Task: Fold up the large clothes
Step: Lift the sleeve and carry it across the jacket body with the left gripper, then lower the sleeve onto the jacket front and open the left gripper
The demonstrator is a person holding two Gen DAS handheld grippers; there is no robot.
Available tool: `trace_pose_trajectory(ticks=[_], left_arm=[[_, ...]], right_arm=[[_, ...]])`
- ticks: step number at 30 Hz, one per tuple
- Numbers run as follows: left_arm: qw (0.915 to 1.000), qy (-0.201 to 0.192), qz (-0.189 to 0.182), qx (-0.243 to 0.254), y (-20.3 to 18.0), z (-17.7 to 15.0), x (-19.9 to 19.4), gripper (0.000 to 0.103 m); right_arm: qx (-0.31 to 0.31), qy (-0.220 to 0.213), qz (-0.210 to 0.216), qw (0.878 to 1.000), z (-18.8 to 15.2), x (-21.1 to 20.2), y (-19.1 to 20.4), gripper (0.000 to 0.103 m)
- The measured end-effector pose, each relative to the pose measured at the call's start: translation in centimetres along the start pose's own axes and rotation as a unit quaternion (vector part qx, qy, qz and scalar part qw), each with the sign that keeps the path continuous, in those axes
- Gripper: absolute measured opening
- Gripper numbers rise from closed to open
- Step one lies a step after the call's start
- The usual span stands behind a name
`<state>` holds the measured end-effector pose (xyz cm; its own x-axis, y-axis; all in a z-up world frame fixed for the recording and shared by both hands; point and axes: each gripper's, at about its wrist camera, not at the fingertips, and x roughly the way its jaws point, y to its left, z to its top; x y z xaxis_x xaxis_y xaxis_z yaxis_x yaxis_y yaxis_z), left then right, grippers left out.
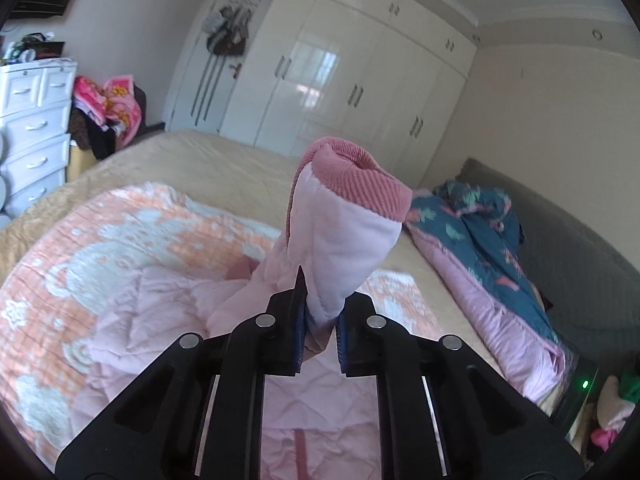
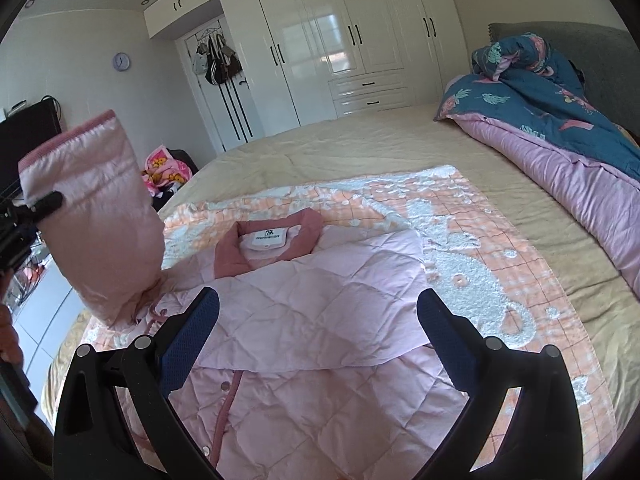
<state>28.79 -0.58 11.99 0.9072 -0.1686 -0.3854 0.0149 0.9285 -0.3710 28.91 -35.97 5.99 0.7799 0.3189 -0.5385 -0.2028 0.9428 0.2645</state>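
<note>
Bed [image 2: 360,148] — sleeve [image 1: 340,240] (pink) between fingers [image 1: 298,312]

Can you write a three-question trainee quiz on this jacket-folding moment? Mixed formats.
1. True or false: the left claw is shut on the pink jacket's sleeve.
2. Multiple choice: the right claw is A) shut on the collar, B) open above the jacket, C) holding the duvet.
3. Fill in: the jacket lies on an orange and white ____.

Key: 1 true. 2 B. 3 blanket; the collar points towards the wardrobe, and the blue duvet is heaped by the headboard.
</note>
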Motion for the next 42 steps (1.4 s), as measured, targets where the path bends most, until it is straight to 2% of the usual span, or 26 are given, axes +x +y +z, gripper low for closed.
trace_pose_trajectory(ticks=[6, 15, 24, 31, 37, 40, 42], left_arm=[[0.9979, 0.061, -0.015, 0.015, -1.7, -3.7, 3.8, 0.006], [0.9872, 0.146, -0.019, 0.061, -4.0, -9.7, 8.9, 0.007], [0.9765, 0.185, -0.019, 0.109, -5.4, -13.2, 11.0, 0.017], [0.9625, 0.236, -0.018, 0.134, -5.5, -15.5, 12.4, 0.026], [0.9572, 0.245, -0.020, 0.153, -5.3, -16.3, 12.0, 0.028], [0.9537, 0.241, -0.012, 0.180, -5.8, -16.5, 11.5, 0.034], [0.9524, 0.225, 0.001, 0.206, -6.4, -16.6, 10.9, 0.038]], right_arm=[[0.024, -0.001, -0.011, 1.000, 0.3, -0.2, -2.1, 0.099], [0.060, 0.001, -0.020, 0.998, 0.4, -0.3, -4.8, 0.099], [0.064, 0.020, -0.015, 0.998, 0.1, 1.0, -5.0, 0.099], [0.081, 0.043, -0.005, 0.996, -0.5, 2.5, -5.5, 0.099], [0.087, 0.063, 0.004, 0.994, -1.1, 3.7, -5.4, 0.099], [0.085, 0.069, 0.005, 0.994, -1.3, 4.2, -5.1, 0.099], [0.084, 0.070, 0.008, 0.994, -1.3, 4.3, -4.9, 0.099]])
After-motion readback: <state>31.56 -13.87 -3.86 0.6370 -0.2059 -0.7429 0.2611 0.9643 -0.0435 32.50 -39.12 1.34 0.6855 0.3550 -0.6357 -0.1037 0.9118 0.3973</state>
